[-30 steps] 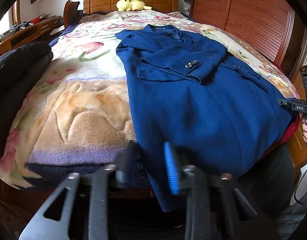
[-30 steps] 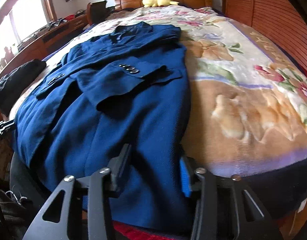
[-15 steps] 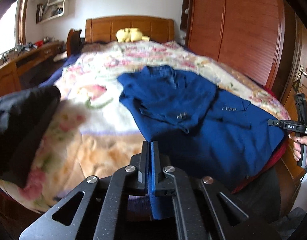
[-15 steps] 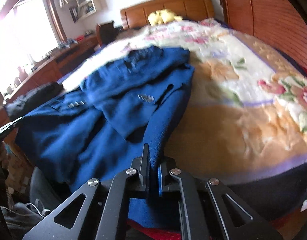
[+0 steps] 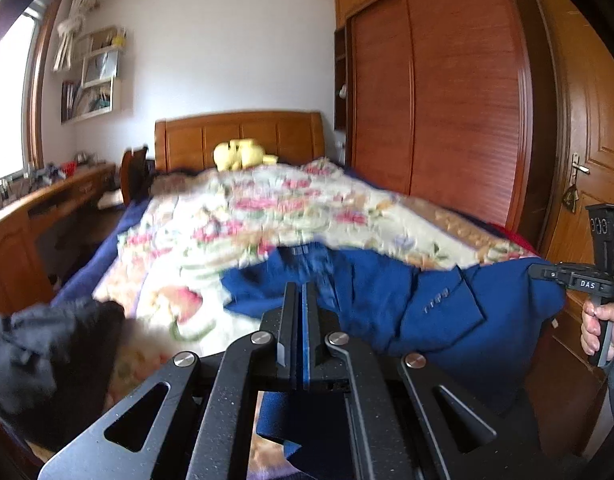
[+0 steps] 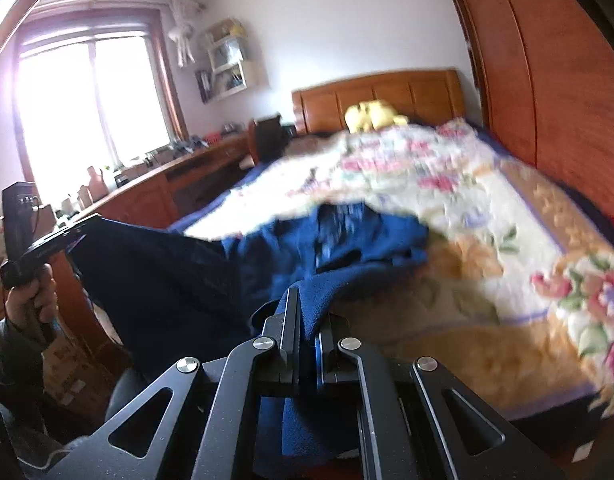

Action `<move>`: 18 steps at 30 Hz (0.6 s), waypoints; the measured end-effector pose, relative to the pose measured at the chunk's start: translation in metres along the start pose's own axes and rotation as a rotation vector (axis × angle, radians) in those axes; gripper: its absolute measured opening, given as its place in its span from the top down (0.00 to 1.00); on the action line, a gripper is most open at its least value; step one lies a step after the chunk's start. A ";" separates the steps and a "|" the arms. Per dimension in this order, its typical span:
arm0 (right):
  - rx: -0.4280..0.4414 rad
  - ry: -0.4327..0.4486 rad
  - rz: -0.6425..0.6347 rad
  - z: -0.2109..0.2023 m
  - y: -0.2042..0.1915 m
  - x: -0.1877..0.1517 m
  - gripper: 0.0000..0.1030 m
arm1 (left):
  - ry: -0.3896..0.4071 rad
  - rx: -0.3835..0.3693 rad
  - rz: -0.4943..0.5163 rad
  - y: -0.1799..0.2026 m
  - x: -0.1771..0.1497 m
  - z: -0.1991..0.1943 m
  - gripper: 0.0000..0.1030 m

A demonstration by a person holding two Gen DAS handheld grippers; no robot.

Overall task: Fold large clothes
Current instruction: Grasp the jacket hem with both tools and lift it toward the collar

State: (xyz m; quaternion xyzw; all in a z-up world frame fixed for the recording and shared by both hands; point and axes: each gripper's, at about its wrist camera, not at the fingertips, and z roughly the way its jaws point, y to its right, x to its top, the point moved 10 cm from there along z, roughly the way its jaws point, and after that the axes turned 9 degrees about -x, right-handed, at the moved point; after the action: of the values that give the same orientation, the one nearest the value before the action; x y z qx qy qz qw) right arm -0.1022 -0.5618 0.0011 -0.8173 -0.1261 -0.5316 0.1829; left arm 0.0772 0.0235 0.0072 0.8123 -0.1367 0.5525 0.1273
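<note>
A large dark blue coat (image 5: pixel 407 304) lies on the flowered blanket (image 5: pixel 267 216) of the bed, collar toward the headboard. Its lower hem is lifted off the foot of the bed and stretched between both grippers. In the left wrist view my left gripper (image 5: pixel 301 290) is shut on one hem corner, with blue cloth hanging below the jaws. My right gripper (image 6: pixel 307 300) is shut on the other corner of the coat (image 6: pixel 347 240). Each gripper shows in the other's view: the right gripper (image 5: pixel 537 271) at the far right, the left gripper (image 6: pixel 89 226) at the far left, each in a hand.
A black garment (image 5: pixel 47 352) lies on the bed's near left corner. A yellow plush toy (image 5: pixel 239 156) sits by the wooden headboard (image 5: pixel 239 136). A wooden wardrobe (image 5: pixel 439 100) runs along the right side, a long desk (image 6: pixel 155 184) along the window side.
Both grippers closed on the coat's hem and rose, lifting the lower edge off the bed. Both views have tilted upward toward the far wall.
</note>
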 end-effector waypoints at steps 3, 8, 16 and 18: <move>0.009 0.065 -0.014 -0.029 -0.001 0.018 0.96 | 0.037 -0.002 0.024 0.004 0.018 -0.016 0.98; 0.013 0.146 -0.035 -0.070 0.001 0.042 0.96 | 0.097 -0.024 0.043 0.014 0.047 -0.037 0.98; 0.022 0.268 -0.046 -0.131 0.000 0.061 0.96 | 0.175 -0.025 0.085 0.023 0.094 -0.059 0.98; 0.009 0.289 -0.040 -0.136 0.007 0.061 0.96 | 0.184 -0.009 0.082 0.016 0.099 -0.058 0.98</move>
State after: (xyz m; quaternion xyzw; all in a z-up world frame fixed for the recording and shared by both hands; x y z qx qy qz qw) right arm -0.1865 -0.6261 0.1057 -0.7288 -0.1171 -0.6468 0.1919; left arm 0.0558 0.0211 0.1208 0.7511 -0.1600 0.6291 0.1200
